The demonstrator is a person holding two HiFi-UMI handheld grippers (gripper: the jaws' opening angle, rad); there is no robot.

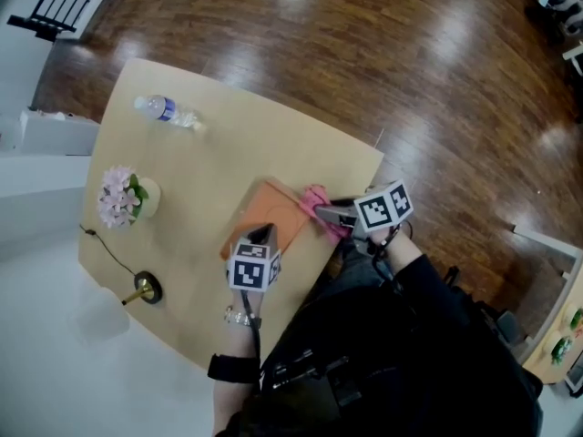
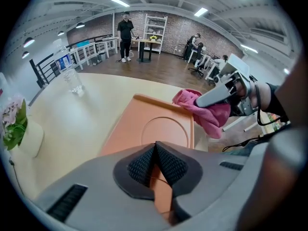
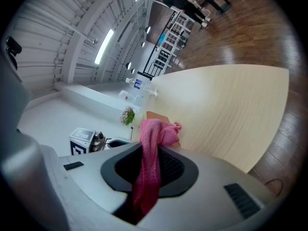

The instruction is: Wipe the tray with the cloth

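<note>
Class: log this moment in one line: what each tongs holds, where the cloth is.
left tongs: shut on tray edge | right tongs: shut on cloth | cloth: at tray corner

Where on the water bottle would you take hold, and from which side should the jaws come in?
Probably around its labelled middle, coming in level from the tray side. The water bottle stands upright, and its body is round and slim. Jaws closing across the body should seat well, whereas the cap end is narrower and offers less to grip.
</note>
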